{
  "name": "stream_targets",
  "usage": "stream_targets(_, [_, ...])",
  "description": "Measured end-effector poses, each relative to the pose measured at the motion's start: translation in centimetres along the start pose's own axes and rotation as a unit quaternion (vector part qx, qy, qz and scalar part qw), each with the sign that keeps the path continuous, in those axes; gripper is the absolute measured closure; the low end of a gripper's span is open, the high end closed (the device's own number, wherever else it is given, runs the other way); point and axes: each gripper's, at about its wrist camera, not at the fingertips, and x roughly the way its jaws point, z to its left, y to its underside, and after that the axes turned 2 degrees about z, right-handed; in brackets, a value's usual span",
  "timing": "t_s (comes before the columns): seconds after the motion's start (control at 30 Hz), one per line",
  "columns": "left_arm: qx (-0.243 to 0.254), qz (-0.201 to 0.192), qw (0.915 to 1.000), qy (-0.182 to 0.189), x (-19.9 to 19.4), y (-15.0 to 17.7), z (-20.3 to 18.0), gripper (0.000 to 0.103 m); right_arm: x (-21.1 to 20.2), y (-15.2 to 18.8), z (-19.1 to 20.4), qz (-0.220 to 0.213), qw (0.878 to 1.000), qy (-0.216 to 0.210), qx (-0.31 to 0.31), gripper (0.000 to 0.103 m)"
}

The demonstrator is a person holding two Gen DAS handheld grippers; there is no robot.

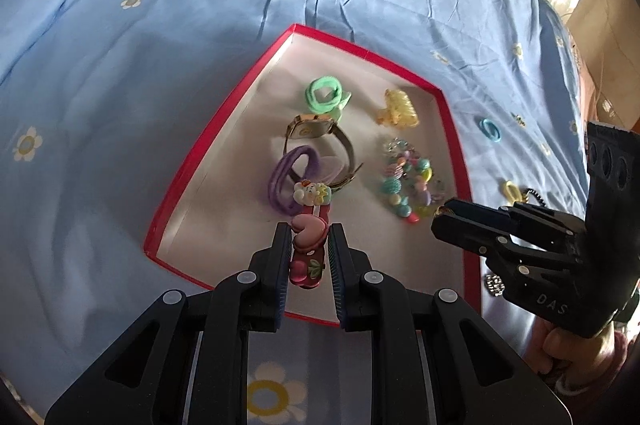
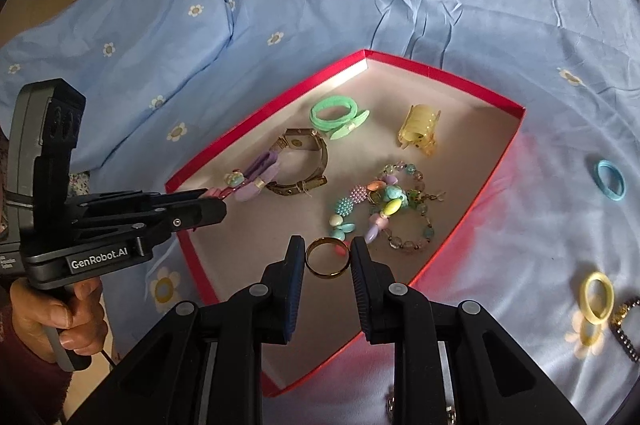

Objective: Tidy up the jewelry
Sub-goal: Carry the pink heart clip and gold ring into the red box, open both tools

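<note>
Pink hair clip (image 1: 307, 253) pinched in left hand-held gripper (image 1: 308, 245), gold ring (image 2: 327, 258) clamped in right hand-held gripper (image 2: 327, 259), both over red box (image 2: 496, 161); next likely calls for lowering and releasing.

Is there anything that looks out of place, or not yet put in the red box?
Yes. A blue hair tie and a yellow ring-shaped hair tie lie on the bedsheet, outside the red box. A dark beaded chain lies beside the yellow one. Nothing looks damaged or spilled.
</note>
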Motion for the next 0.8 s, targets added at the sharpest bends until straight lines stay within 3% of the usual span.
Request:
stream_targets(0.47, [0.015, 0.015, 0.9997, -0.01, 1.6, 0.1, -0.3, 0.087, 1.8, 0.1, -0.1, 0.021, 1.0, 0.013, -0.014, 0.079])
stream_targets(0.8, [0.015, 0.014, 0.9997, -0.01, 1.5, 0.1, -0.5, 0.081, 1.8, 0.0, 0.1, 0.02, 1.0, 0.009, -0.012, 0.079])
